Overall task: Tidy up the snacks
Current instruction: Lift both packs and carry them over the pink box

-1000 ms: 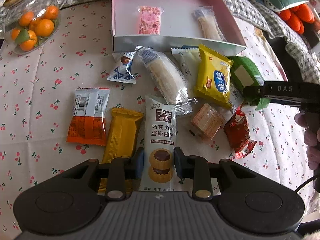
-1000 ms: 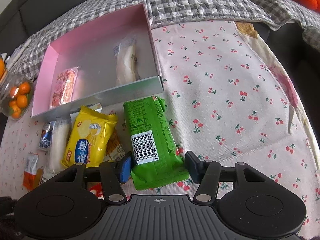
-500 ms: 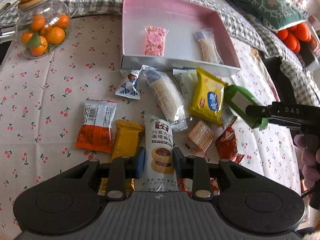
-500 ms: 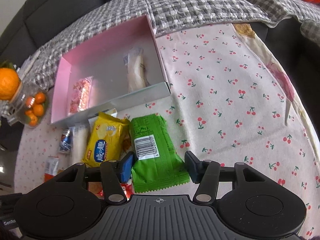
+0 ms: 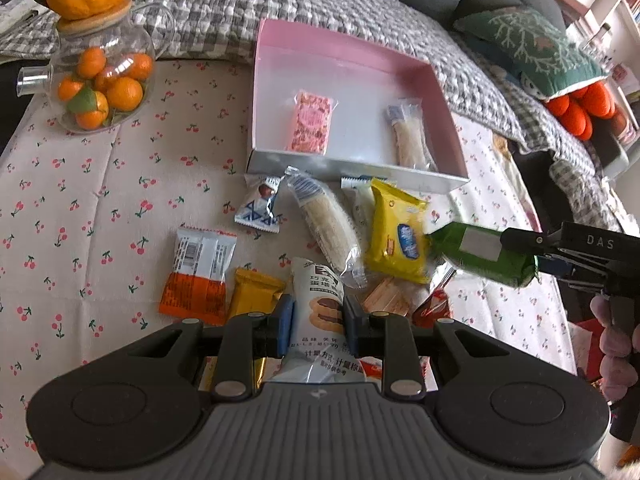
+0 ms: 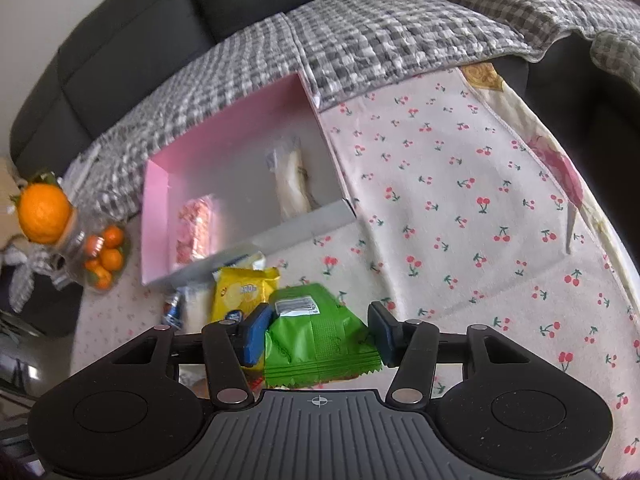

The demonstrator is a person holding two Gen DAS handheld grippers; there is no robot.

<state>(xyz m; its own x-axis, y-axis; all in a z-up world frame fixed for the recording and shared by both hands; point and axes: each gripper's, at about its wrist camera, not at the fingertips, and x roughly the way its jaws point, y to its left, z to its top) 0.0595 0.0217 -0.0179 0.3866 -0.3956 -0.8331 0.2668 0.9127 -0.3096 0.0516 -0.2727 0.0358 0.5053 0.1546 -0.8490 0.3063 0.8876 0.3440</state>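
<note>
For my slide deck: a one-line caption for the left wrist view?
Left gripper clamps a white cookie packet; right gripper lifts a green packet near the pink box.

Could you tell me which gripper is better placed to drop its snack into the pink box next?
Probably right: the right gripper holds the green packet lifted beside the pink box; the left gripper's cookie packet sits farther back.

- Left wrist view looks steeply down along its tongs point(image 5: 316, 320), close above the snack pile.
- Right wrist view tilts down likewise.
- Both share the pink box point(image 5: 352, 60) point(image 6: 224, 140) and yellow packet point(image 5: 394, 236) point(image 6: 244, 290).
</note>
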